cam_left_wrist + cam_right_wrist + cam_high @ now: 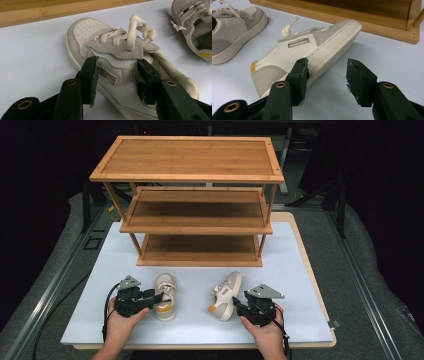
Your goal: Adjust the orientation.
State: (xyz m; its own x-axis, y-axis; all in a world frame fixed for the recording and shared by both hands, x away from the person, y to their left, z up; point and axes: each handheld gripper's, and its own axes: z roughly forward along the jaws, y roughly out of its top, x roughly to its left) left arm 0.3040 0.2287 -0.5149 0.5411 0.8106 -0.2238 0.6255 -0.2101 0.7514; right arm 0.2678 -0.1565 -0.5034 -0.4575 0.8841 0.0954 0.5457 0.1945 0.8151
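On the white desk (90,315), the left gripper (156,297) spreads its jaws wide around the upright left shoe (165,296). The right shoe (226,295) lies tipped over, beside the wide-open, empty right gripper (237,303). Behind stands a wooden rack (192,200).

I think I am in a lab or a test room, not a home. My two hands work over a white board (300,285) that lies on a table with a pale wood edge (312,270). All around the table it is dark, like black curtains. Grey carpet (365,270) covers the floor past my right jaws, and a long metal rail (55,280) runs along the floor out past my left jaws. Black cables (65,295) lie there too. Ahead of my jaws stands a neat wooden shelf (190,175), set up alone like a prop. Dark metal stands (320,190) rise behind it.
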